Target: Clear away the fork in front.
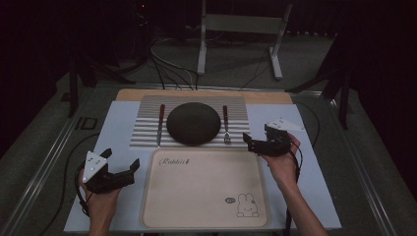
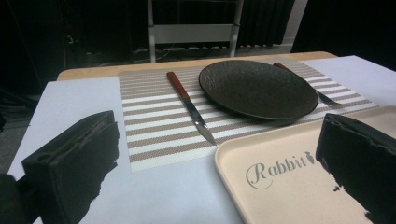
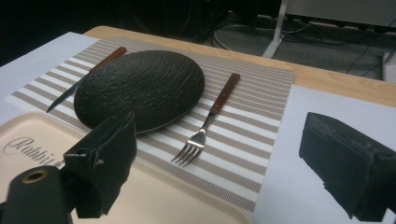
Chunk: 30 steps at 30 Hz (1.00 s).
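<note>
A dark round plate [image 1: 193, 123] sits mid-way on a striped placemat [image 1: 142, 129]. A wood-handled knife [image 1: 160, 124] lies left of it and a wood-handled fork [image 1: 226, 124] lies right of it. In front lies an empty beige tray [image 1: 204, 189] with a rabbit print. My left gripper [image 1: 121, 160] hovers open at the tray's near-left corner, nothing between its jaws. My right gripper [image 1: 249, 142] is open and empty just right of the fork's tines. The left gripper view shows the knife [image 2: 189, 105] and plate [image 2: 257, 88]. The right gripper view shows the fork [image 3: 205, 126] and plate [image 3: 140, 88].
A white sheet [image 1: 305, 162] covers the table under the placemat and tray, with bare wood along the far edge [image 1: 206, 92]. Beyond the table a metal stand [image 1: 241, 24] and cables [image 1: 167, 69] rest on the dark floor. Table rails run along both sides.
</note>
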Motion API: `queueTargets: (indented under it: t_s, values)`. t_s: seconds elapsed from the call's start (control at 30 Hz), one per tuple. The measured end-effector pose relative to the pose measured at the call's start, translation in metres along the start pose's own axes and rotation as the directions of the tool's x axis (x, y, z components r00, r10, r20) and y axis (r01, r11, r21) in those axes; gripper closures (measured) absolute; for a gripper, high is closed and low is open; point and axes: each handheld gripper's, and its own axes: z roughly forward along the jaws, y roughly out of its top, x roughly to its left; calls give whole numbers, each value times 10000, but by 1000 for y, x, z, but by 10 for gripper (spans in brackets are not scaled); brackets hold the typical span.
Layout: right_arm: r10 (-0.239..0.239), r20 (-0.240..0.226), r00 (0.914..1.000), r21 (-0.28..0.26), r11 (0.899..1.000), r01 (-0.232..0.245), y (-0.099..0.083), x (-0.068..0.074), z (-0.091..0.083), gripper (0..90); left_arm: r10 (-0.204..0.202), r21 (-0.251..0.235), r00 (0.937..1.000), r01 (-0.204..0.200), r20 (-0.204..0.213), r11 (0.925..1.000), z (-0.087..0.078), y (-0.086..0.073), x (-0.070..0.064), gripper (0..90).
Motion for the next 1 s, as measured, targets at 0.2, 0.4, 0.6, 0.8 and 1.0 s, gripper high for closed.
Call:
queueTargets:
  t_s: [0.2,0.4,0.6,0.8,1.0]
  values:
    - [70,8,10000,126,9999,-70,9,-1,11,110,-39,-22,10000,39,-19,10000,0,0,0,1]
    - [257,55,9997,277,9993,-258,16,-4,22,110,-51,-24,10000,51,-18,10000,-1,0,0,1]
    - [235,150,9996,402,9989,-241,22,-7,30,109,-50,-39,10000,50,-11,10000,-1,0,1,1]
    - [177,244,9995,593,9981,-191,29,-10,39,109,-75,-59,10000,75,-10,10000,-1,0,1,0]
    - [146,307,9994,705,9974,-168,35,-12,48,109,-88,-70,10000,88,-31,9999,-1,0,1,0]
